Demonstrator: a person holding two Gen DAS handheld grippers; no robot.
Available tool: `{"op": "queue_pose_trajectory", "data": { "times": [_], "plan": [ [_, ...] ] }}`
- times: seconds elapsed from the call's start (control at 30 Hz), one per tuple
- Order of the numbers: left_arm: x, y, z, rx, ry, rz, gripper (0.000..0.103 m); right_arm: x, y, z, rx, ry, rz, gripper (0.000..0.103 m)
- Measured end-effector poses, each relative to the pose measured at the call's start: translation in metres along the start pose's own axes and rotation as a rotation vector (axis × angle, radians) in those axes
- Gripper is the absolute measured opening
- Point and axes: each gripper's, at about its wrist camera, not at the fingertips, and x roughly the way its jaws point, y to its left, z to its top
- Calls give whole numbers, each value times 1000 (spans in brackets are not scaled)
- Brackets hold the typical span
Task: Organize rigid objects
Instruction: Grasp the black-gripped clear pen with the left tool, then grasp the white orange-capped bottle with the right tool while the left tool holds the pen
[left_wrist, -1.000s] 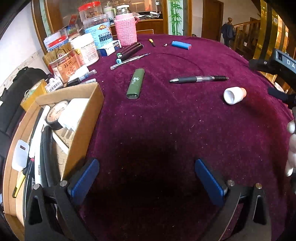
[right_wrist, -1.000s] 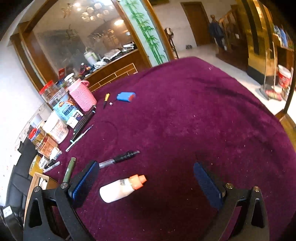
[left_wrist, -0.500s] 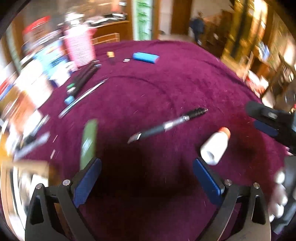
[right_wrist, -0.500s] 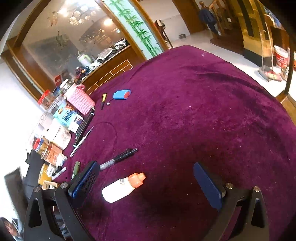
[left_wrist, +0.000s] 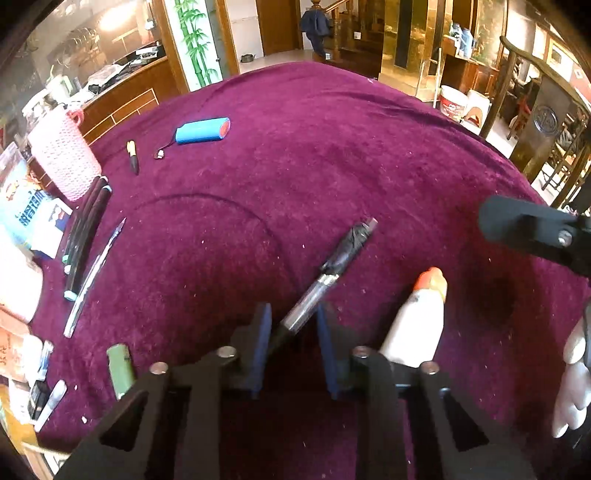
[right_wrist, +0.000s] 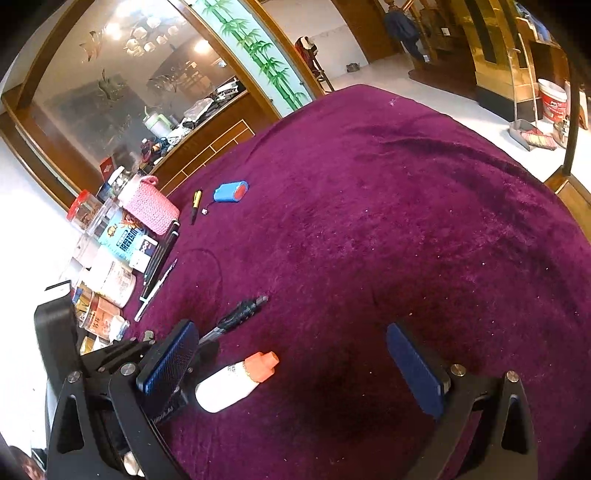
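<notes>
1. The left gripper (left_wrist: 293, 332) is low over the purple tablecloth (left_wrist: 332, 147) with its jaws closing – the blue pads stand narrow, one on each side of the clear rear half of the black pen (left_wrist: 330, 273). A thin gap shows between pads and barrel, so I cannot tell whether they press it yet
2. The pen lies flat on the cloth, pointing diagonally away from the gripper, its black grip end farthest out
3. Just to the right of the pen lies a white bottle with an orange cap (left_wrist: 417, 321), on its side, cap pointing away; its base is hidden behind the gripper's right finger
4. The right gripper (right_wrist: 295, 369) hovers with its jaws wide apart and nothing between the pads; the same bottle (right_wrist: 236, 382) lies close to its left pad, outside the grip
5. In the right wrist view the left gripper (right_wrist: 173, 354) shows dark at the lower left, with the pen (right_wrist: 236, 315) running out from it
6. Farther off on the cloth lie a blue battery pack (left_wrist: 202, 130) with a short lead, a small yellow-and-black tool (left_wrist: 132, 157), several dark pens (left_wrist: 86, 236) and a green lighter (left_wrist: 120, 369)
7. Along the left edge stand jars and boxes – among them a pink knitted holder (left_wrist: 62, 158)
</notes>
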Motion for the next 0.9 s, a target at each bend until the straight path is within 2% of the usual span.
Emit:
{"op": "queue_pose_trajectory", "data": {
  "times": [0.1,0.4,0.5,0.53,0.6,0.63,0.67,0.7,0.73,0.77,0.9],
  "plan": [
    [-9,7,-7,-56,5,-19,11,4,2,-2,-15,14,-8,103],
    [-45,12,-47,-147,-7,-72,10,6,7,-6,-38,23,-2,103],
    [-39,7,-49,-147,15,-65,10,5,6,-5,-31,23,4,103],
    [-33,5,-49,-151,28,-60,12,5,7,-6,-32,24,6,103],
    [-29,0,-48,-156,3,-44,19,5,7,-6,-36,27,7,103],
    [-29,-4,-46,-158,0,-47,31,5,7,-6,-37,28,7,103],
    [-28,-9,-45,-152,-4,-42,37,5,7,-7,-38,30,7,103],
    [-27,-17,-44,-122,-5,-2,38,5,8,-7,-42,31,9,103],
    [-28,-26,-44,-88,-13,33,30,5,10,-7,-47,32,12,103],
    [-29,-27,-44,-91,-11,22,10,5,12,-7,-54,32,16,103],
    [-53,-18,-53,-182,-52,-37,10,5,18,-11,-88,43,33,103]
  ]
}}
